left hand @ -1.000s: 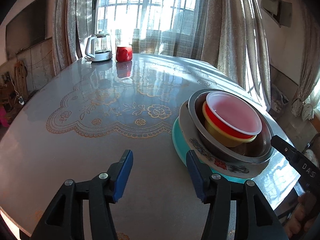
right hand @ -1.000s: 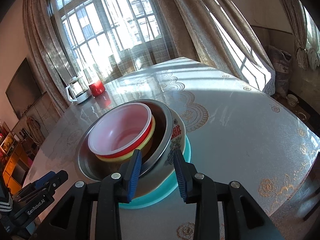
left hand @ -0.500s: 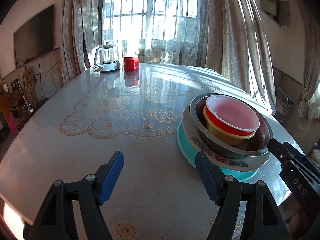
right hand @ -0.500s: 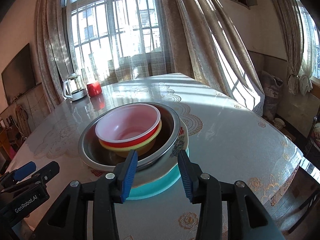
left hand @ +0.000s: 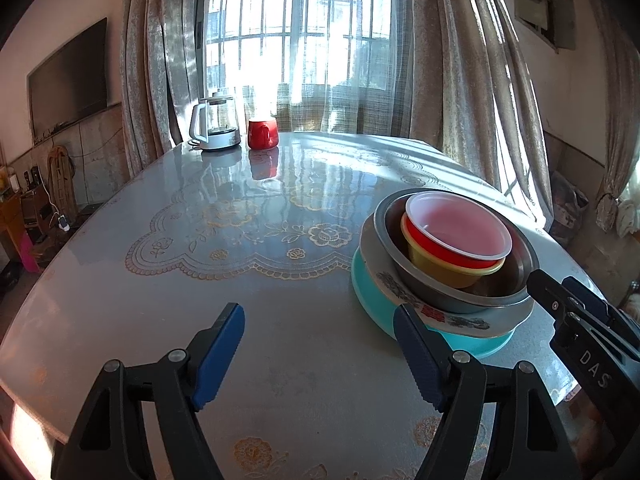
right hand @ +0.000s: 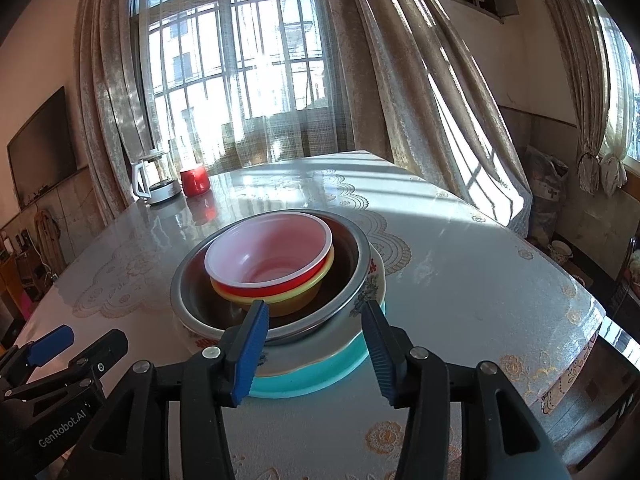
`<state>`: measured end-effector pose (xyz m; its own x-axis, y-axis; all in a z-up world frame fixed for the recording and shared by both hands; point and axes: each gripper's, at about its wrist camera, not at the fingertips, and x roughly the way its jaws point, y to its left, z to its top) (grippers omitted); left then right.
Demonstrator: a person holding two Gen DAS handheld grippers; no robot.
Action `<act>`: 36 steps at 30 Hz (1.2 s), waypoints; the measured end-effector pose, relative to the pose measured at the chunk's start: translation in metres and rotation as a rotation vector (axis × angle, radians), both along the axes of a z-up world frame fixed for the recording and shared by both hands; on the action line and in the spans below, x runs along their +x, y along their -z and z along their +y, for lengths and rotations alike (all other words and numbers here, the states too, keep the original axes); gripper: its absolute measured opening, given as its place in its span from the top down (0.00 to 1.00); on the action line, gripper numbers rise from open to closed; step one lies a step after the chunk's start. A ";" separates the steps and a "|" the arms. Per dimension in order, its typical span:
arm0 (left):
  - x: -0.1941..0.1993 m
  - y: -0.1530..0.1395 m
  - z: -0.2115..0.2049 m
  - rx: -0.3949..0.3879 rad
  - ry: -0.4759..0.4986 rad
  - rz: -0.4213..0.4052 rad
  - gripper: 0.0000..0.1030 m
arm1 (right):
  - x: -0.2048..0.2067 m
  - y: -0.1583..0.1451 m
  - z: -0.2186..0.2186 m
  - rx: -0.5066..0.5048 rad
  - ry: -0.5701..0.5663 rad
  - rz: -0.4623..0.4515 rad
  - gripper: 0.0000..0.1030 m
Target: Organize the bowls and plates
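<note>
One stack stands on the table: a teal plate (left hand: 372, 296) (right hand: 320, 376) at the bottom, a white flowered plate (left hand: 452, 316) (right hand: 372, 288), a steel bowl (left hand: 516, 280) (right hand: 352, 276), then a yellow bowl (left hand: 448, 272) (right hand: 296, 300), a red bowl (left hand: 432, 246) (right hand: 256, 289) and a white bowl (left hand: 460, 224) (right hand: 272, 252) nested inside. My left gripper (left hand: 318, 354) is open and empty, above the table left of the stack. My right gripper (right hand: 314, 350) is open and empty, just in front of the stack.
A glass kettle (left hand: 214, 126) (right hand: 154, 178) and a red mug (left hand: 262, 133) (right hand: 195, 181) stand at the table's far edge by the curtained window. The glass-topped table (left hand: 200, 240) has a lace cloth under it. The table's near edge is close below both grippers.
Both grippers have drawn back and up from the stack and opened wider. The stack has not moved.
</note>
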<state>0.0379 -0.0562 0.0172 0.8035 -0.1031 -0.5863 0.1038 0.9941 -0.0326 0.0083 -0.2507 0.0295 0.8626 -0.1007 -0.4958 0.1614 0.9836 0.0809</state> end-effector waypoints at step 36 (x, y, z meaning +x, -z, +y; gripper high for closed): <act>0.005 0.003 -0.003 0.016 0.005 0.004 0.21 | 0.004 0.005 0.001 0.009 -0.012 0.018 0.52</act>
<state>0.0429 -0.0590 0.0139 0.8005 -0.0978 -0.5913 0.1086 0.9939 -0.0173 0.0125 -0.2496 0.0247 0.8546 -0.0858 -0.5121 0.1509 0.9847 0.0868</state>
